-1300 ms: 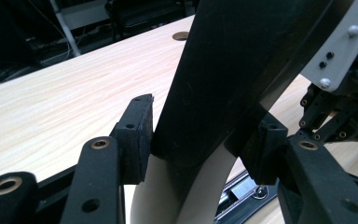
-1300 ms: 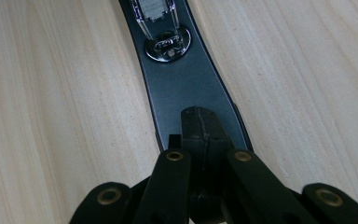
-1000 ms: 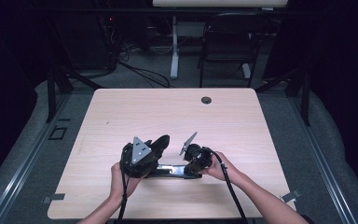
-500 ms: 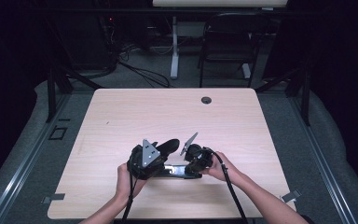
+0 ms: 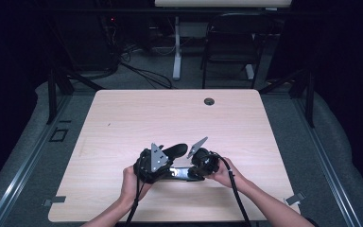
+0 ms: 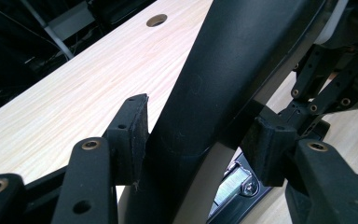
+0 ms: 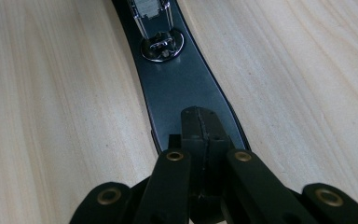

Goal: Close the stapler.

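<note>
Near the table's (image 5: pixel 123 123) front edge, the left gripper (image 6: pixel 198 149) clamps the raised black arm of a stapler (image 5: pixel 182 173); its base end is hidden under the shut right gripper (image 7: pixel 200 126), which presses on it. Beyond: a cable hole (image 5: pixel 209 101), then a dim chair (image 5: pixel 229 47).

No readable text, labels, brands or numbers anywhere: none on the stapler (image 7: pixel 177 88), the bench (image 5: pixel 137 118), or either gripper.

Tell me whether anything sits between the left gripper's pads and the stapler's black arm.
Nothing visible does. The left gripper has the stapler's black arm between its pads, one pad against each side. The right gripper, shut, presses the stapler base.
</note>
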Available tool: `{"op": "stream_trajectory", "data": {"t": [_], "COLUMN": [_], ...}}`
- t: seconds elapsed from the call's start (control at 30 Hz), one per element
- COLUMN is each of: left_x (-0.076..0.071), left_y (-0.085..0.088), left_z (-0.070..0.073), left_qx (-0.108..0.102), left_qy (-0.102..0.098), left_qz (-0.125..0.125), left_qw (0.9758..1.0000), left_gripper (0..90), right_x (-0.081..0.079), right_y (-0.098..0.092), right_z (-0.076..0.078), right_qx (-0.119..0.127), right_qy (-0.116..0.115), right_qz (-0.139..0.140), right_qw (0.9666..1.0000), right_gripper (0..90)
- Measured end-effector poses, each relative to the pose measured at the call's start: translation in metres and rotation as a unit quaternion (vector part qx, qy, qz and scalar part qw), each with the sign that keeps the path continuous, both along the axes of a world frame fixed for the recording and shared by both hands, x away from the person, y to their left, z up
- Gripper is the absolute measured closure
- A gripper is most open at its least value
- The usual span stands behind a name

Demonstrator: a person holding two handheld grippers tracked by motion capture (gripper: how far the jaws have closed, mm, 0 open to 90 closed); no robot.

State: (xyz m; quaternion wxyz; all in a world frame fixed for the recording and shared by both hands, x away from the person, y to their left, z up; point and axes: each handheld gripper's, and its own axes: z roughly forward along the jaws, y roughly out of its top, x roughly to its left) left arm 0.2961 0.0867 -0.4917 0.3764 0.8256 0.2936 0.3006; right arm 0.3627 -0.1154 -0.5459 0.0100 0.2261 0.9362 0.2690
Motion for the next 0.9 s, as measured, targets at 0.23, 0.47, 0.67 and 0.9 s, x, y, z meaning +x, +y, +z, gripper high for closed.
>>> {"op": "stream_trajectory", "data": {"t": [0.23,0.47,0.67,0.9], "left_x": [0.000,0.000,-0.001,-0.001], "left_y": [-0.006,-0.008,-0.012,-0.018], "left_z": [-0.004,-0.005,-0.008,-0.012], "left_qx": [0.014,0.022,0.028,0.045], "left_qy": [-0.001,-0.002,-0.005,-0.008], "left_qz": [-0.007,-0.011,-0.007,-0.009], "left_qw": [0.9999,0.9997,0.9996,0.9989], "left_gripper": [44.7,44.4,44.2,43.6], "right_x": [0.000,0.001,0.001,-0.011], "right_y": [-0.004,-0.006,-0.012,-0.035], "right_z": [-0.002,-0.002,-0.001,0.037], "right_qx": [0.017,0.022,0.016,0.064], "right_qy": [0.005,0.012,0.015,-0.027], "right_qz": [-0.004,-0.005,-0.017,-0.047], "right_qw": [0.9998,0.9997,0.9996,0.9965], "right_gripper": [90.0,90.0,90.0,90.0]}}
